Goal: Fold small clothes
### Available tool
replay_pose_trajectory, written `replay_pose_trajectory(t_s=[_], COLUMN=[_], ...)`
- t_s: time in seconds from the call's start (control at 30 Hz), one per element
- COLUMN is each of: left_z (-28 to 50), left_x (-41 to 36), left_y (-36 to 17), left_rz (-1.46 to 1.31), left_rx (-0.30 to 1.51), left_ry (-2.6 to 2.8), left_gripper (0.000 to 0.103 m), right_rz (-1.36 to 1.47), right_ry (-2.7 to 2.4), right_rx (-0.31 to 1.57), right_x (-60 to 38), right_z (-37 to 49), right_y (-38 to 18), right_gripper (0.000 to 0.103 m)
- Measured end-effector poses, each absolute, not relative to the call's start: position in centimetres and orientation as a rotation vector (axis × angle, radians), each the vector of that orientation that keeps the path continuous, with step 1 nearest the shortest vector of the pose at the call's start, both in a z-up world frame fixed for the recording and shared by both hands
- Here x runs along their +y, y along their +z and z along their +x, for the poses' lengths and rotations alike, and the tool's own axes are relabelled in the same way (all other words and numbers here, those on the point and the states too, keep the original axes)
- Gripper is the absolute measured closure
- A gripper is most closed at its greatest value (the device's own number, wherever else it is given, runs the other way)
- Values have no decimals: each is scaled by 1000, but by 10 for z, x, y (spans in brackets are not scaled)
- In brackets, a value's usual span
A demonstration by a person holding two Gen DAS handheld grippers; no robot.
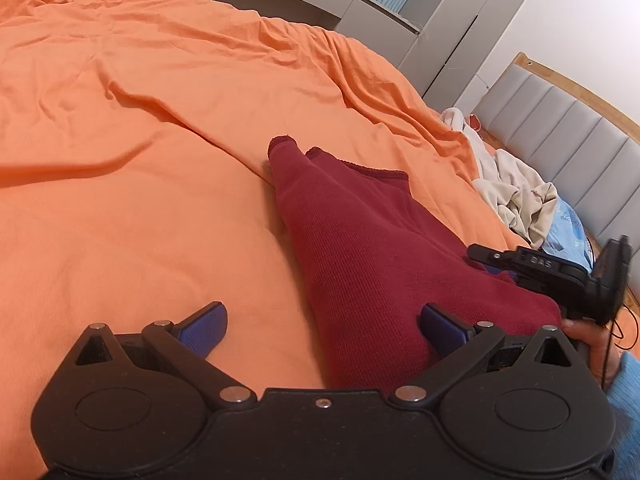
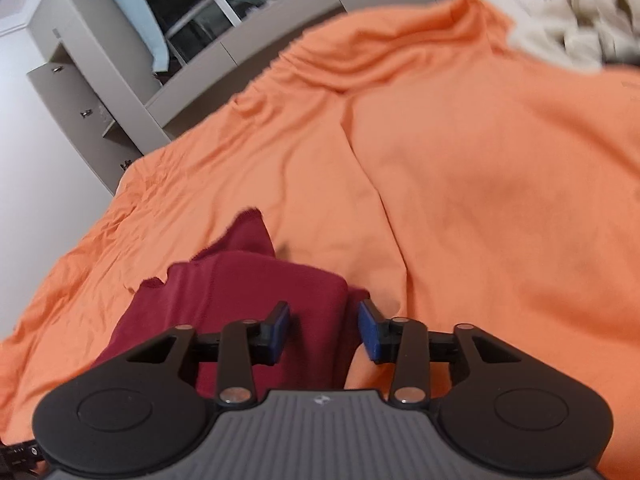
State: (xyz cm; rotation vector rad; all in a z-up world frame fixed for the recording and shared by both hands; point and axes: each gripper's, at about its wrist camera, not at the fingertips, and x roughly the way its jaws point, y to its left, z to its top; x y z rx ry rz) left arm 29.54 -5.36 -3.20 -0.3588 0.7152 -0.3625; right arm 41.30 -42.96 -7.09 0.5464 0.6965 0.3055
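A dark red knitted garment [image 1: 360,248] is laid on the orange bedsheet [image 1: 140,160], partly bunched, with its hemmed far end [image 1: 284,146] pointing away up the bed. It is judged to be light, soft and limp (a ribbed knit that will sag and drape wherever it is not supported), so it is best taken at a hem or corner where the doubled edge gives the pads something to bite.

The left gripper [image 1: 324,324] is spread wide, one pad on the bare sheet and the other against the cloth, with nothing held. The right gripper [image 2: 324,330] is also parted, its jaws set either side of a raised fold without closing on it.

Wide open sheet is seen beyond and to the left of the garment for spreading. A pile of pale clothes [image 1: 516,196] lies toward the padded headboard [image 1: 568,152], well apart, and the bed's edge is best kept clear of.
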Motion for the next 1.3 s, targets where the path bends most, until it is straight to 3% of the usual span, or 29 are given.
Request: replay_pose_trajectory(t_s=[0.3, 0.43, 0.6, 0.87, 1.3], left_z=[296, 296, 309, 344, 354], left_x=[-54, -53, -47, -46, -54], left_y=[-32, -32, -25, -9, -33], left_rz=[-360, -362, -396, -375, -385], left_rx=[716, 720, 777, 850, 870], left_ry=[-363, -364, -406, -501, -460], left_gripper=[0, 0, 0, 1, 0], right_rz=[643, 622, 532, 358, 367], right_ry=[335, 326, 306, 277, 274], right_rx=[807, 786, 744, 686, 714], right_x=[-432, -428, -416, -394, -396], right_z=[410, 407, 400, 388, 392], right_y=[-82, -79, -70, -59, -64], right_gripper=[53, 66, 69, 69, 66])
